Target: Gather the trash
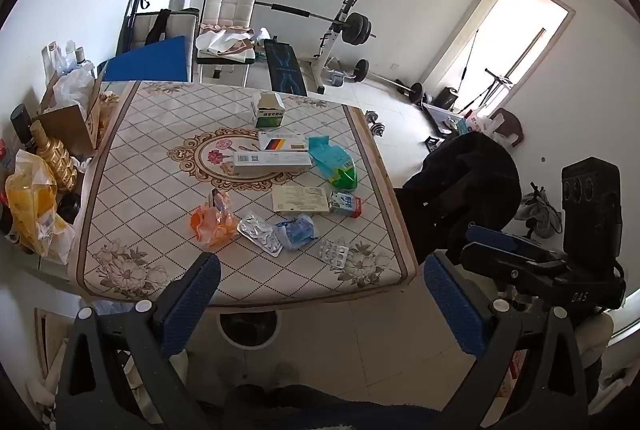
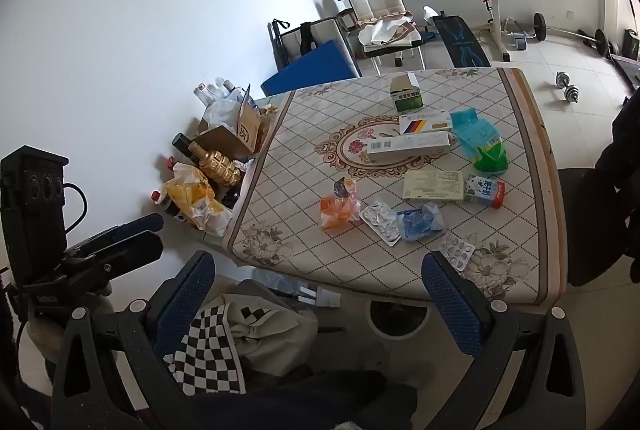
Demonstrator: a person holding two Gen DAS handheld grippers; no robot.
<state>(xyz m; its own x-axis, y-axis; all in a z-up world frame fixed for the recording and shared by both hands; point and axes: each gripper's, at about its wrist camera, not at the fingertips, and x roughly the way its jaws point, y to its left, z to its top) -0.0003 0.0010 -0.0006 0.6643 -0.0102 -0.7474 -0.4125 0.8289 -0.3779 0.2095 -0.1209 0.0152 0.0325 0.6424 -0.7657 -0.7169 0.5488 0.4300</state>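
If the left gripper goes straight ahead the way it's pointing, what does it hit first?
Probably the near table edge, then the blister pack just beyond it; the left gripper is open and depth is unclear.

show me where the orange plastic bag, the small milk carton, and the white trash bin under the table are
orange plastic bag (image 1: 210, 226), left wrist view, crumpled middle.
small milk carton (image 2: 485, 191), right wrist view, printed side.
white trash bin (image 1: 226, 335), left wrist view, rim.

The left gripper (image 1: 320, 294) is held level with its blue-padded fingers (image 1: 192, 298) spread wide and nothing between them. The right gripper (image 2: 320, 294) is beside it, at its right, fingers (image 2: 452, 306) equally wide apart and empty, both pointing far and slightly downward.
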